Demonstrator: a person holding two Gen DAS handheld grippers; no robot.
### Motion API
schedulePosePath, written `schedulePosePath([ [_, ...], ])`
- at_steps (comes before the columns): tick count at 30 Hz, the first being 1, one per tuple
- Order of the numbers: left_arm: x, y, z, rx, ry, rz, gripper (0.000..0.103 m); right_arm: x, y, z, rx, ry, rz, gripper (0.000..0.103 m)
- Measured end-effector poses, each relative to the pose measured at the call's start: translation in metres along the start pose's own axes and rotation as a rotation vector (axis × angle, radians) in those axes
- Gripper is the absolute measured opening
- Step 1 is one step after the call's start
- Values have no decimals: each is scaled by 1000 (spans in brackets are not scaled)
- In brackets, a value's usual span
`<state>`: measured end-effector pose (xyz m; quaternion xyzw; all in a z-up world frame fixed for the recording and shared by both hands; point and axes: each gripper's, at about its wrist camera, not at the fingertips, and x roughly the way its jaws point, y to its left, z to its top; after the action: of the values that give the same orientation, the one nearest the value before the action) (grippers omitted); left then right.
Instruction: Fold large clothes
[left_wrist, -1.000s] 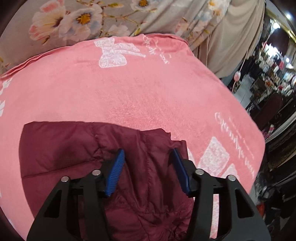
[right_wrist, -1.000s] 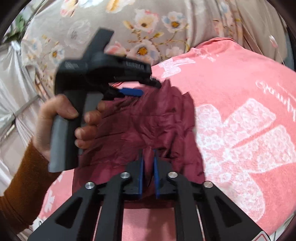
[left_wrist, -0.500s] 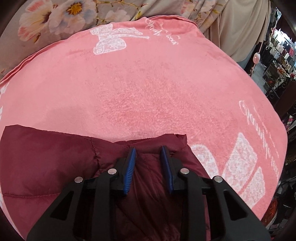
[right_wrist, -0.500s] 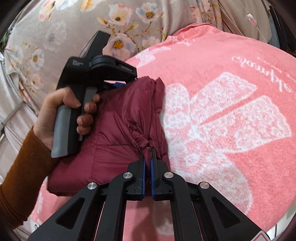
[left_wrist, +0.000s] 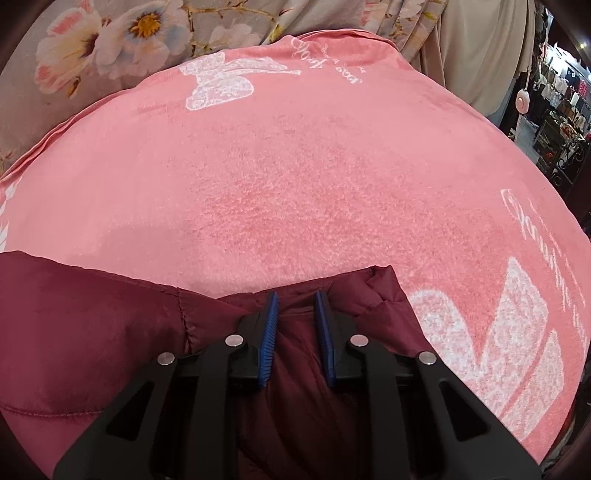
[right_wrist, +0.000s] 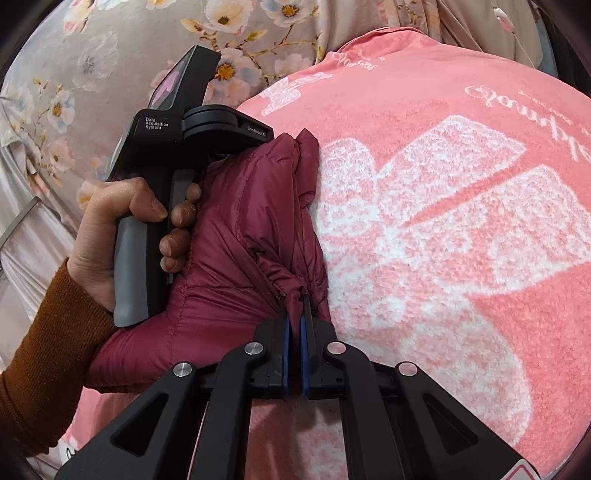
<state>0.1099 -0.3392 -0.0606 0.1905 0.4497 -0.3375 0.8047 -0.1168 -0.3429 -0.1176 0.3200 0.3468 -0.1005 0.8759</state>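
A maroon puffer jacket (left_wrist: 92, 332) lies bunched on a pink blanket (left_wrist: 295, 184). My left gripper (left_wrist: 296, 295) straddles the jacket's far edge. Its jaws are closing, and padded cloth fills the gap and touches both blue pads (left_wrist: 271, 317). In the right wrist view the jacket (right_wrist: 240, 221) is a folded mound. My right gripper (right_wrist: 295, 299) is shut on a pinched tuft at the mound's near corner. A hand (right_wrist: 107, 229) holds the left gripper's black housing (right_wrist: 192, 147) at the mound's far side, and the cloth hides its tips there.
The blanket (right_wrist: 443, 295) has white bow prints and script and spreads far ahead and to the right. A floral curtain (right_wrist: 110, 55) hangs behind it. An orange-brown sleeve (right_wrist: 40, 350) comes in at lower left. Shop shelves (left_wrist: 561, 110) show at far right.
Both grippers have sunk toward the blanket with the jacket, which now rests as a compact mound. The left jaws have narrowed on the cloth. The right jaws stay pinched.
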Motion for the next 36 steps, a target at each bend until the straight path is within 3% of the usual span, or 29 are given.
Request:
schedulePosePath([
  [23,4,-1,-4,10,-56,8,19,-1,2,-4,-3,-25,-18,0],
  [27,-5,6,-4,-9,-77,-32,19,-5,4,-1,-21,-8,-12,2],
  [28,-14,9,-5,-22,-93,-56,21,-9,7,2,-34,4,-23,7],
  [30,-38,20,-8,-64,-120,-91,27,-19,13,10,-59,11,-85,32],
  [31,-50,26,-10,-90,-132,-109,41,-26,15,15,-70,3,-122,48],
  [32,-72,37,-15,-133,-155,-133,62,-31,15,19,-71,-8,-125,54],
  [34,-111,61,-27,-201,-204,-157,78,-45,16,33,-58,-43,-94,62],
  [36,-140,87,-40,-254,-229,-135,86,-53,18,49,-37,-71,-69,71],
])
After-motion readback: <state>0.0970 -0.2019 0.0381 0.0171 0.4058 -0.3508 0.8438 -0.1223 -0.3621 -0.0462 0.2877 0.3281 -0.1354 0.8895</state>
